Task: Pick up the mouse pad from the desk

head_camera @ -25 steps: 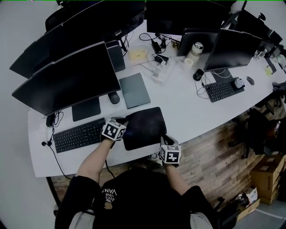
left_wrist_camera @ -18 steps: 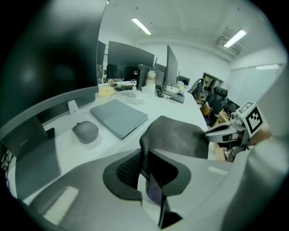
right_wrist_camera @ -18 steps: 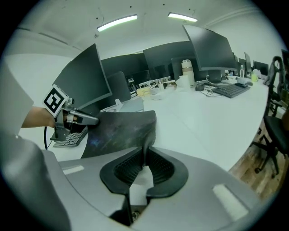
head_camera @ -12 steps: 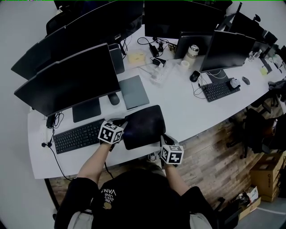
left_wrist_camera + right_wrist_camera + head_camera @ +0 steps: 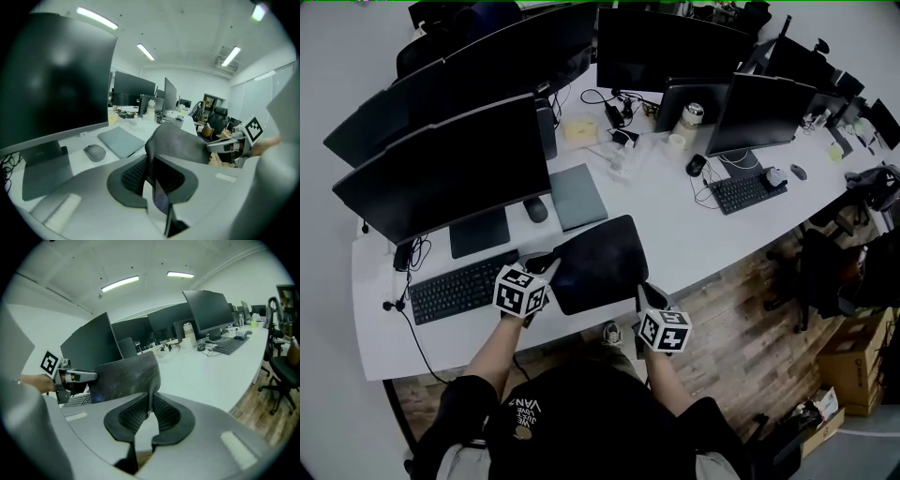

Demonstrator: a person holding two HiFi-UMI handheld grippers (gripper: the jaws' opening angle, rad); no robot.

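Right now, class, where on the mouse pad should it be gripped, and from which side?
The mouse pad is thin and bends, so only an edge fits between jaws. Pinch both near corners, coming from the front of the desk; two spaced grips should stop it sagging.

Desk (image 5: 698, 242) bare rt of mouse pad (image 5: 600, 262) – kbd (image 5: 459, 287) close on left, mouse (image 5: 535, 209) + grey laptop (image 5: 578, 195) just behind

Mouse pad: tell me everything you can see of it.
The mouse pad is a thin, dark, flexible sheet, rectangular with rounded corners, faintly mottled. The left hand-held gripper pinches its left edge; the right hand-held gripper, whose jaws have just been closing, pinches its near right corner. Between them it bows and appears raised off the white desk, near its front edge.
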